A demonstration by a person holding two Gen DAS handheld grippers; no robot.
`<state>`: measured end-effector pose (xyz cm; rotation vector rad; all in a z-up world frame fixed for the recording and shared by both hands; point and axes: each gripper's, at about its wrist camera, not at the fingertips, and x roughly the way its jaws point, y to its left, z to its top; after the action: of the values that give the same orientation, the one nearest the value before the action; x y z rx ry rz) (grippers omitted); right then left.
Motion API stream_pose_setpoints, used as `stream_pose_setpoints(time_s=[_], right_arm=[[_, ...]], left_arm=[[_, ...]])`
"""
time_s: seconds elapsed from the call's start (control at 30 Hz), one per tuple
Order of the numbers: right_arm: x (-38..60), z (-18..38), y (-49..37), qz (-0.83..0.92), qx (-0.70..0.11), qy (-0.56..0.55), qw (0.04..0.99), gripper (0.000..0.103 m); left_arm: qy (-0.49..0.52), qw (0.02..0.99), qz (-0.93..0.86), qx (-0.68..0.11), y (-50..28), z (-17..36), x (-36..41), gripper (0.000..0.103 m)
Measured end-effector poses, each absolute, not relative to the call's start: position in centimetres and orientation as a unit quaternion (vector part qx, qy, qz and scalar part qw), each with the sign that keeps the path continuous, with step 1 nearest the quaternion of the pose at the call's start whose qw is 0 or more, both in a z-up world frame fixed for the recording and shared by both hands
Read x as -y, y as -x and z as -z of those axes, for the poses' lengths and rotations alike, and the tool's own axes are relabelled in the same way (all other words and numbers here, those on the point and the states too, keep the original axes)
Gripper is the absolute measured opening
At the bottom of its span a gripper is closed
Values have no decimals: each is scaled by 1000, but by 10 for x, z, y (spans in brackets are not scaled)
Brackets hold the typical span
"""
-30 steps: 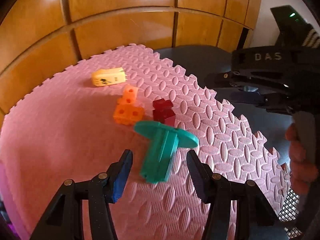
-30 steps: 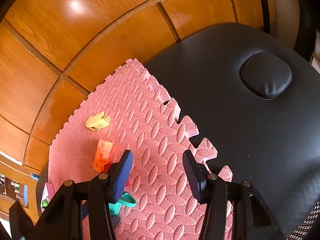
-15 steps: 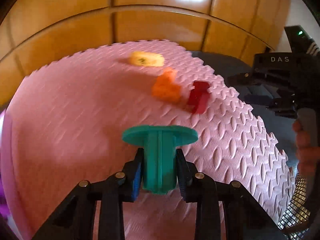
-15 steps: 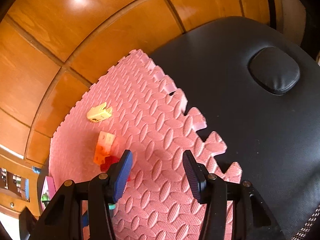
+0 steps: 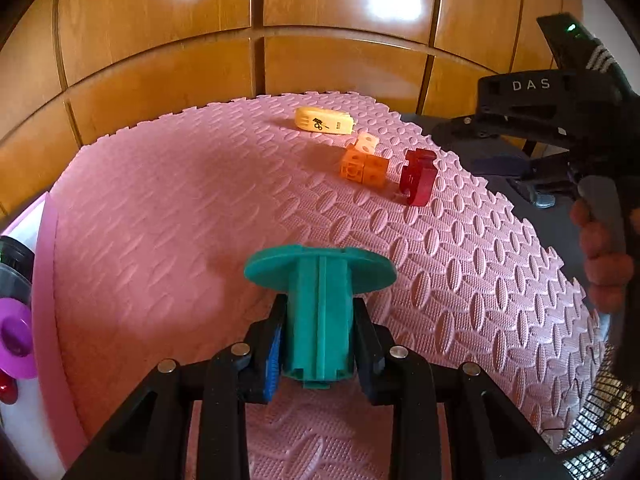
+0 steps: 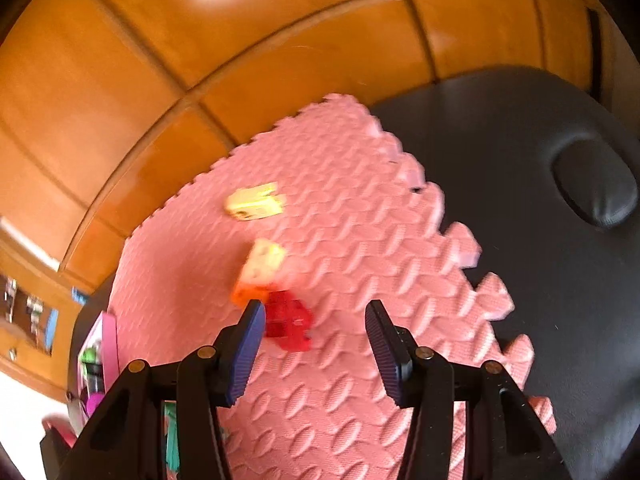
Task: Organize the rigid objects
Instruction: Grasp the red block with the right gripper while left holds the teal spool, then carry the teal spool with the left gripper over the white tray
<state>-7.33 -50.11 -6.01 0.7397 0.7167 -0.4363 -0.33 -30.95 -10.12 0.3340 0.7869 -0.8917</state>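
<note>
1. The left gripper (image 5: 320, 354) is clamped on the stem of a teal flanged piece (image 5: 320, 300) — flange away from the camera.
2. Beyond it on the pink foam mat (image 5: 160, 220) lie a yellow block (image 5: 324, 121), orange cubes (image 5: 364, 164) and a red piece (image 5: 418, 178).
3. The right gripper (image 5: 560, 128) shows at the right edge — its fingers unclear.
</note>
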Motion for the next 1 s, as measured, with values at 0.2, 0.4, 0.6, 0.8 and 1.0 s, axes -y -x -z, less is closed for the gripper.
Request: stream_pose_setpoints(time_s=[0.2, 0.4, 0.6, 0.8, 1.0], right_arm=[[486, 61, 55, 193, -349, -307, 864, 52], [474, 76, 38, 199, -388, -252, 864, 43], [466, 72, 39, 223, -392, -208, 868, 14], [469, 73, 43, 189, -422, -256, 849, 14], [462, 80, 42, 167, -445, -267, 838, 14]], left_arm=[[-152, 816, 420, -368, 3, 101, 307, 30], [-148, 817, 420, -366, 4, 101, 305, 30], [-143, 818, 420, -366, 4, 100, 304, 30], [-148, 820, 417, -364, 5, 100, 306, 30], [-160, 822, 412, -360, 8, 100, 308, 30]])
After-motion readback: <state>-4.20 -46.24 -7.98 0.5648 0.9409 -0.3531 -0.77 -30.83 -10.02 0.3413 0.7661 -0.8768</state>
